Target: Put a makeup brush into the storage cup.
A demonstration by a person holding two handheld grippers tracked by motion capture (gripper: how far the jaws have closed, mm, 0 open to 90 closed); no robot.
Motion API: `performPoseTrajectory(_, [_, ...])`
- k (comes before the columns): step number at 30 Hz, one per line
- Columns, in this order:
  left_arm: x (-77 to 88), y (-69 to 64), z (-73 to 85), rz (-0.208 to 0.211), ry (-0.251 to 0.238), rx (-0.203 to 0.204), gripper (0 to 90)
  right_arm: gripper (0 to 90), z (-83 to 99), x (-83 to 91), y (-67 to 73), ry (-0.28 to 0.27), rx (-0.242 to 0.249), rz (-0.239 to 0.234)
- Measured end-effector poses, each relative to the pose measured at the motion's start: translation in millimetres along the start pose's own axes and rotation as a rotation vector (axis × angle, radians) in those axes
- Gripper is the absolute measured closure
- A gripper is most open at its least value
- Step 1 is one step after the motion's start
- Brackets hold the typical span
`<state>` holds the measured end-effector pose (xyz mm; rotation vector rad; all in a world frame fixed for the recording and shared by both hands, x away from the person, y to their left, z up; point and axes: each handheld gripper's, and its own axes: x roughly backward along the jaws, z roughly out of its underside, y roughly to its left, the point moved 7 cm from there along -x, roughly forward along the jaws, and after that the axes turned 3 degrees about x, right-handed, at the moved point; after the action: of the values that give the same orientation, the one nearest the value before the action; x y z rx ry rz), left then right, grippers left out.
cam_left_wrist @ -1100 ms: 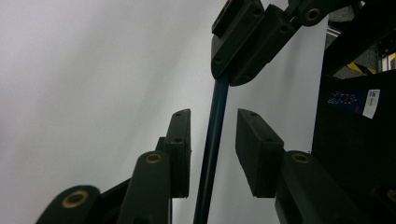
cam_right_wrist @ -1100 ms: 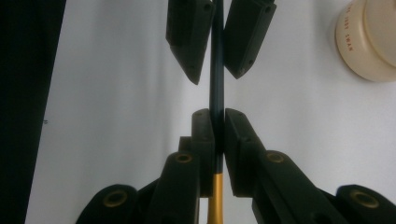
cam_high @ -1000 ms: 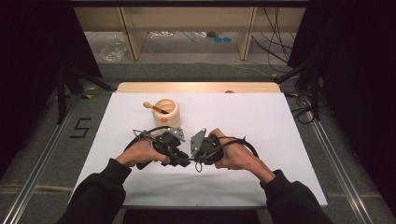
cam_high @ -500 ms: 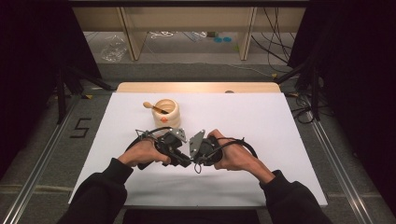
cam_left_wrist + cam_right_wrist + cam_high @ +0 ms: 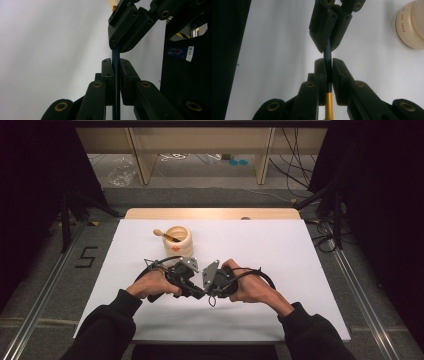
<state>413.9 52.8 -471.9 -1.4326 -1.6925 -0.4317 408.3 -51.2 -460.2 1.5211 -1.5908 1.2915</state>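
You had one thin dark-blue rod [image 5: 115, 82] with a gold end clamped between both pairs of jaws, your left gripper [image 5: 115, 75] and right gripper [image 5: 327, 75] meeting tip to tip along it. Beyond the jaws stood one cream ribbed pot [image 5: 178, 240] on the white table [image 5: 280, 250]. A single wooden-knobbed stick [image 5: 165, 235] leaned inside it.

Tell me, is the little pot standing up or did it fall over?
Standing up. The pot sits flat on the white table with its round opening facing upward, and a wooden stick leans out of it.
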Motion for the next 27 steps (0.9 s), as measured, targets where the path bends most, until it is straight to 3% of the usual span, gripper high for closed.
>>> performPoseTrajectory(1, [0.2, 0.4, -0.3, 0.001, -0.007, -0.004, 83.8, 82.5, 0.3, 0.8, 0.5, 0.005, -0.007, 0.002])
performPoseTrajectory(2, [0.4, 0.7, -0.5, -0.002, -0.012, -0.008, 83.9, 82.1, 0.9, 1.0, -2.2, 0.007, 0.02, 0.014])
performPoseTrajectory(3, [-1.2, -1.1, -3.0, -0.014, -0.057, 0.036, 83.9, 81.4, 0.8, 1.7, -0.8, 0.005, -0.009, 0.016])
performPoseTrajectory(5, [0.7, 0.2, -3.1, -0.026, -0.055, 0.018, 83.9, 78.8, 1.0, 2.7, -3.7, -0.013, -0.007, 0.024])
performPoseTrajectory(6, [1.3, 0.5, -3.0, -0.035, -0.059, 0.031, 84.0, 75.1, 1.0, 3.3, -4.8, -0.027, -0.005, 0.024])
performPoseTrajectory(8, [4.5, 3.1, -3.6, -0.052, -0.074, 0.026, 84.0, 65.4, 1.2, 7.2, -10.1, -0.047, -0.016, 0.066])
performPoseTrajectory(10, [9.1, 5.4, -4.6, -0.075, -0.103, 0.042, 84.0, 58.9, 0.9, 15.7, -14.8, -0.09, -0.047, 0.081])
performPoseTrajectory(12, [11.9, 6.7, -5.1, -0.077, -0.129, 0.041, 83.9, 49.7, 0.1, 25.6, -19.8, -0.151, -0.113, 0.109])
performPoseTrajectory(14, [14.1, 8.9, -4.1, -0.094, -0.153, 0.062, 83.9, 42.2, 2.6, 37.5, -30.2, -0.24, -0.202, 0.187])
performPoseTrajectory(19, [21.1, 18.5, -1.4, -0.148, -0.229, 0.104, 83.9, 30.9, 24.6, 53.9, -46.5, -0.361, -0.424, 0.304])
performPoseTrajectory(22, [25.6, 24.5, 0.8, -0.177, -0.271, 0.139, 83.9, 29.5, 43.3, 60.9, -52.8, -0.432, -0.541, 0.361])
performPoseTrajectory(23, [26.9, 25.5, 1.1, -0.184, -0.287, 0.153, 83.9, 28.3, 47.8, 62.0, -54.5, -0.45, -0.572, 0.374])
performPoseTrajectory(25, [29.2, 27.2, 2.2, -0.197, -0.318, 0.175, 83.9, 27.9, 59.9, 63.9, -55.9, -0.51, -0.691, 0.371])
performPoseTrajectory(27, [31.3, 28.1, 3.3, -0.208, -0.34, 0.194, 83.9, 26.2, 67.6, 62.7, -56.5, -0.545, -0.744, 0.378])
